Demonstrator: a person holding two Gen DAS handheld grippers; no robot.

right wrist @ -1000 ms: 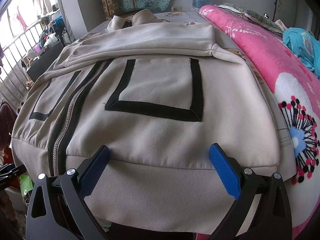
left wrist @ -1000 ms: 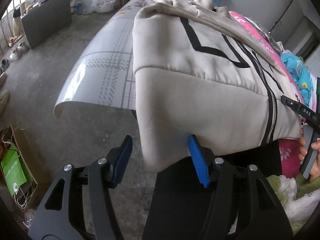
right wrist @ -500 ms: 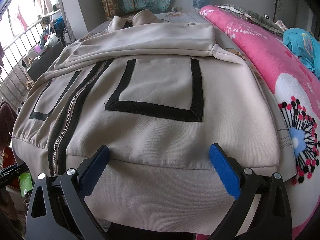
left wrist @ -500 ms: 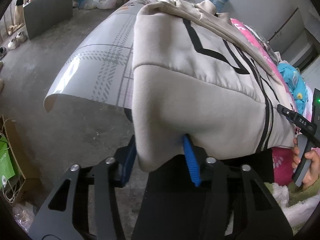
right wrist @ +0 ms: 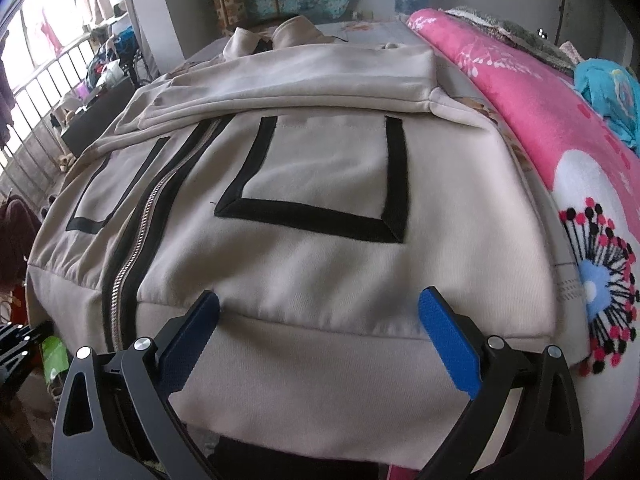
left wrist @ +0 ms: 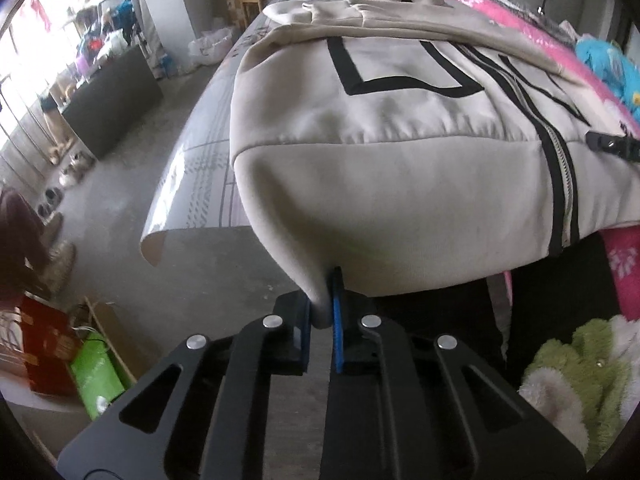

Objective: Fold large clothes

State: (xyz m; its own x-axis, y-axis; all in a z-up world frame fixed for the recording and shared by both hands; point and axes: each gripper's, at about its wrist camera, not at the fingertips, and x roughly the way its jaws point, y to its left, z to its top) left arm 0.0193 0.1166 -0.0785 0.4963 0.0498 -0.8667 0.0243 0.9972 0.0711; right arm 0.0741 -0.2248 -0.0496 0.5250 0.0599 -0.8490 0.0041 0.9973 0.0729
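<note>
A beige zip-up jacket with black trim lies front up on the bed, sleeves folded across the chest. Its ribbed hem hangs over the near edge. My left gripper is at the hem's left corner. Its jaws are closing and the blue pads pinch a bunch of that hem fabric. My right gripper is open over the jacket's hem right of the zip, its pads wide apart and resting against the cloth without pinching it.
A pink flowered blanket runs along the jacket's right side. A grey patterned sheet overhangs the bed's left edge above the concrete floor. A green bag, shoes and a dark cabinet stand left; a green plush lies near right.
The left gripper's jaws closed on the jacket's hem corner and the view swung round toward the bed's middle. The right gripper stayed still and open.
</note>
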